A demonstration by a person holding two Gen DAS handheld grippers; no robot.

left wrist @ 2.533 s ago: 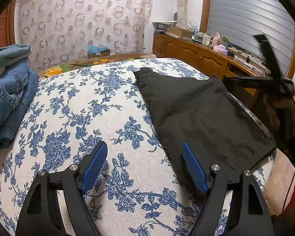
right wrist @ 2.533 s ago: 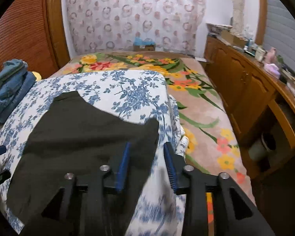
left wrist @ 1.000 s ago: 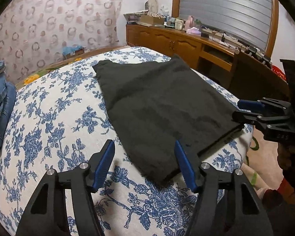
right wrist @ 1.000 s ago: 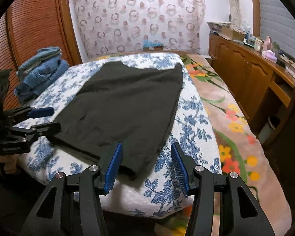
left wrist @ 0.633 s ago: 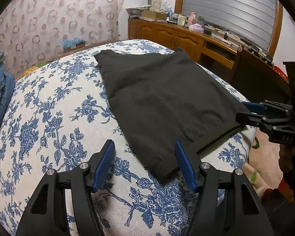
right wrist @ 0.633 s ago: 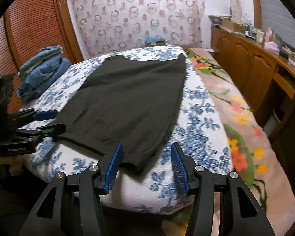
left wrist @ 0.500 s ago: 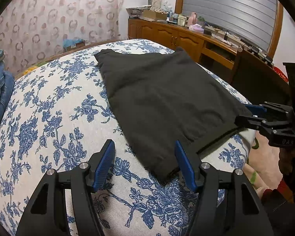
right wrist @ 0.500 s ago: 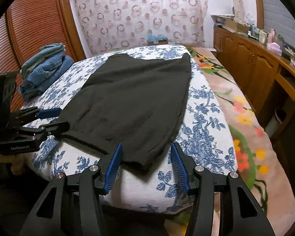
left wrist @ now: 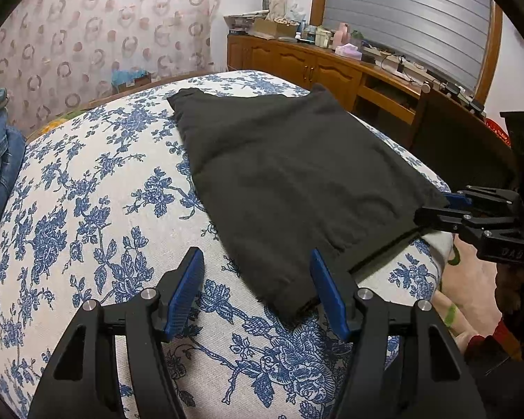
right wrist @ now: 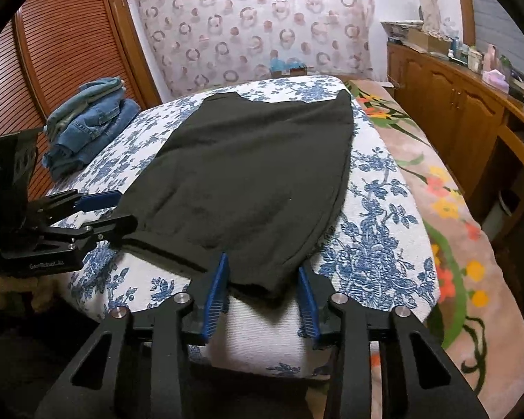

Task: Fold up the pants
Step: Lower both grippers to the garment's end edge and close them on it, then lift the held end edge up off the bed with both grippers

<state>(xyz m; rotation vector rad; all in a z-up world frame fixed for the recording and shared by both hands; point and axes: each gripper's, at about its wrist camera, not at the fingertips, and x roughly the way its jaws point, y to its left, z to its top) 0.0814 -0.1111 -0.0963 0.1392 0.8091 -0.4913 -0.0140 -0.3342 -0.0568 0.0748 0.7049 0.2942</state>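
Both wrist cameras look down along their fingers from the bed's [left wrist: 87, 181] near end, close over it. Each sees the pants [left wrist: 290, 174] and the other gripper.

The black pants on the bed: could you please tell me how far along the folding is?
Done: the black pants lie flat on the flowered bed. In hand: the right gripper is closing around one near corner; the left gripper, open, straddles the other. Left: grip, lift and fold.

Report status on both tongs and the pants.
Left tongs open, clear of cloth. Right tongs closing around near corner of black pants, flat on floral bedspread. Folded jeans well aside.
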